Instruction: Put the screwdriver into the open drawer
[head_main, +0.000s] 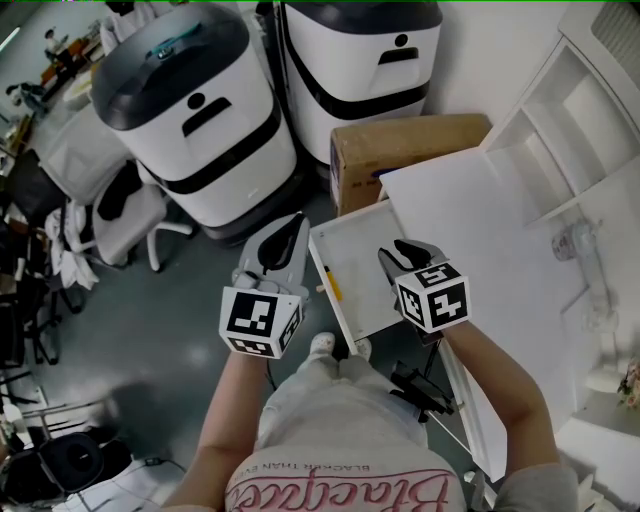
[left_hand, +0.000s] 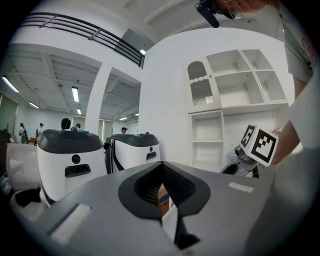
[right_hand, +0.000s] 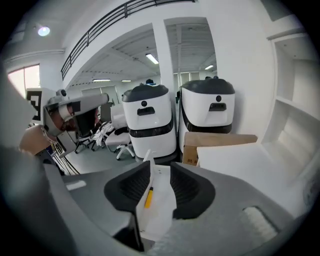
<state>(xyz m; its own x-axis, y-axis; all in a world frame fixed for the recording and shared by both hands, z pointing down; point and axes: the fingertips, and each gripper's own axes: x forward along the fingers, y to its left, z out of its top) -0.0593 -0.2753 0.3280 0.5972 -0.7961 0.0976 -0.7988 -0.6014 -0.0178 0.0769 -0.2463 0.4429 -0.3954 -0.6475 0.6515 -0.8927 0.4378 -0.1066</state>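
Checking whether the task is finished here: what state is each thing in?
Drawer: open.
Screwdriver: lying inside the drawer, touched by neither claw.
Left claw: shut, empty.
Right claw: open, empty.

Smooth matt white drawer, yellow plastic-handled screwdriver, brown cardboard box, glossy white plastic machines.

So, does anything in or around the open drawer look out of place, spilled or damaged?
Nothing stands out. The yellow screwdriver lies flat inside the open drawer, close to one side wall. Nothing looks spilled or broken.
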